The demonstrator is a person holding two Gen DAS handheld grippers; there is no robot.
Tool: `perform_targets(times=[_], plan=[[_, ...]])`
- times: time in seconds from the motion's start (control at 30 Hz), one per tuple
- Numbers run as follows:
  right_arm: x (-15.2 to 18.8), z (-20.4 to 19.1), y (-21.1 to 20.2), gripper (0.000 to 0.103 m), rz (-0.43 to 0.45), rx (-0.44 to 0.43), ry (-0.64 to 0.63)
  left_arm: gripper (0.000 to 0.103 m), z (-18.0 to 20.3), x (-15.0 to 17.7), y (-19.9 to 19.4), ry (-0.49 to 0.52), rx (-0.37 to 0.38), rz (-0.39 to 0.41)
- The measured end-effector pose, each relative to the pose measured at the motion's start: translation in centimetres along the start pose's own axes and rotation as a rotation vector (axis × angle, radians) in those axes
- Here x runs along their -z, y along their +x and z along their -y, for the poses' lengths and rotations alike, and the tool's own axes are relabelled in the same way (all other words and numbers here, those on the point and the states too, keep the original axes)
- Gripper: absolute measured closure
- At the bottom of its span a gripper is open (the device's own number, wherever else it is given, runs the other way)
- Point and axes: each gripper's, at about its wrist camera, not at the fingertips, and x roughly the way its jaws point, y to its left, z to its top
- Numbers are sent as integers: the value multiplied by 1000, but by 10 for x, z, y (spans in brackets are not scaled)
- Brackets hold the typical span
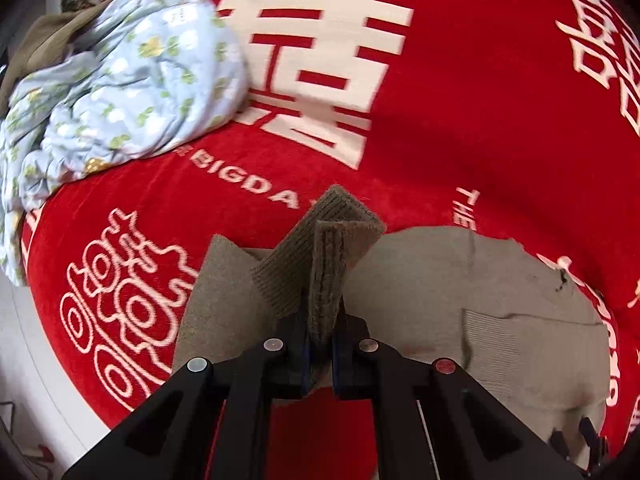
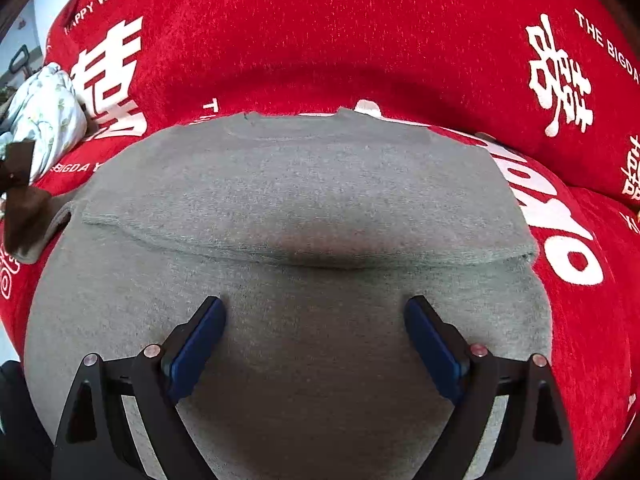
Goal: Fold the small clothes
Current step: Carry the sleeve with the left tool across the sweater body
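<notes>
- You are in the middle of a fold: your left gripper (image 1: 320, 354) is closed on the ribbed cuff (image 1: 328, 264) of the sweater (image 2: 304, 184), and the cuff stands up above the sweater body.
- The sweater lies flat on the red blanket (image 2: 360, 28), with one part already folded over across its body.
- Your right gripper (image 2: 316, 344) is open and holds nothing. It hangs over the near part of the sweater, and the folded edge lies just beyond its fingertips. I cannot tell if the pads (image 2: 198, 344) touch the cloth.
- In my judgement, the next move is to carry the cuff over the sweater body, lay the sleeve flat there, and only then open the left jaws.
- The right gripper can press on the sweater so that the body does not slide with the pull.
- The floral cloth (image 1: 120, 80) lies well apart from the sweater, at the far left of it, so it should not disturb you.
</notes>
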Motion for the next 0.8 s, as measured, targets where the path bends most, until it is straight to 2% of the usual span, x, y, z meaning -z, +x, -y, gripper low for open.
perform_targets(times=[0.1,0.27,0.5,0.67,0.8], plan=[[1,0,0,8,11,-3,-5,95,23,1,-6,26,33,-24],[2,7,-3,8,31,-44,16,95,63,9,-16,98,43,-47],[3,11,-6,8,37,-61,40,95,109,14,-19,150,20,-53],[10,26,-14,8,42,-85,72,95,157,26,-23,238,7,-33],[17,38,-19,8,45,-88,71,95,189,34,-15,257,8,-58]])
